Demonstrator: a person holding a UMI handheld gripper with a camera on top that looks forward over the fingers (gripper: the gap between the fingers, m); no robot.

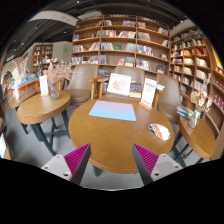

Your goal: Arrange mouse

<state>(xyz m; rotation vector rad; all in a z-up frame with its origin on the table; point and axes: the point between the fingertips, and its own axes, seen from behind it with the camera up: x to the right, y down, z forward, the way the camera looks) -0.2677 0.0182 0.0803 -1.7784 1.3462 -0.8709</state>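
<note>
A small white mouse (159,131) with an orange mark lies on the right part of a round wooden table (100,140). A light blue mouse mat (113,110) lies at the table's middle, left of the mouse. My gripper (112,160) is open and empty, held above the table's near edge. Its pink-padded fingers (76,159) stand wide apart, well short of the mouse and the mat.
An open laptop (119,85) stands at the table's far side, with a white upright sign (149,93) to its right. A second round table (42,105) stands to the left. Bookshelves (120,45) line the back and right walls. Chairs stand around the tables.
</note>
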